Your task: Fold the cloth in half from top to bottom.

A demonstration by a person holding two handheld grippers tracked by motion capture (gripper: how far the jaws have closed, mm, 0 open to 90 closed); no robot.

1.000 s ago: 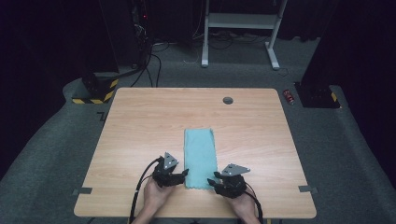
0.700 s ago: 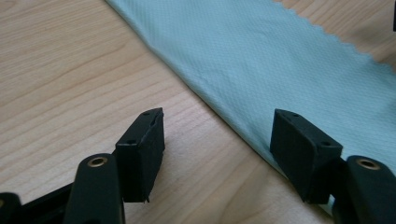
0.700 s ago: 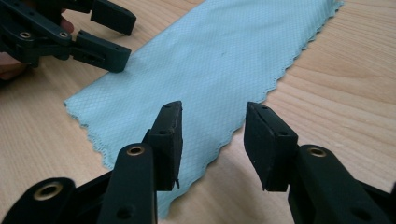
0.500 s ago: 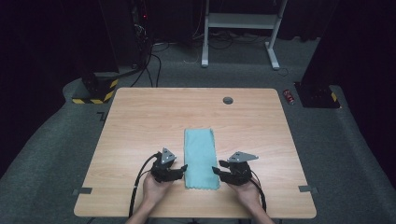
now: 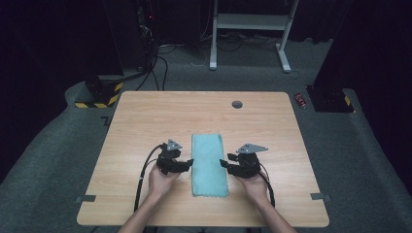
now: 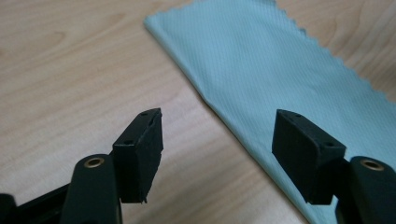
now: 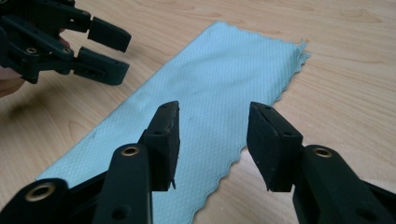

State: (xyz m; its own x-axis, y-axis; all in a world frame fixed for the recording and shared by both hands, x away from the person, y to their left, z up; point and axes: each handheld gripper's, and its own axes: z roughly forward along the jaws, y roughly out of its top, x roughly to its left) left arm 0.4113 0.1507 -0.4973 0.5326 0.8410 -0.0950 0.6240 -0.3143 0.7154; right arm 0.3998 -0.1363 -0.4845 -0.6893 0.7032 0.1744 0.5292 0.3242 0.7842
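A light wooden table (image 5: 145, 126) is standing on grey carpet, carrying a folded light-blue cloth (image 5: 209, 164) lying flat toward its six o'clock edge. A small dark round grommet (image 5: 236, 104) is sitting toward twelve o'clock.

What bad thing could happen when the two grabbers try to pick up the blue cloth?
1. The cloth lies flat on the table, so the open left gripper might scrape the wood and pinch nothing.
2. The cloth looks folded; the open right gripper might catch just the top layer at the zigzag edge, and the fold could fall open.
3. If one gripper pulls first, the cloth could slide or bunch up.
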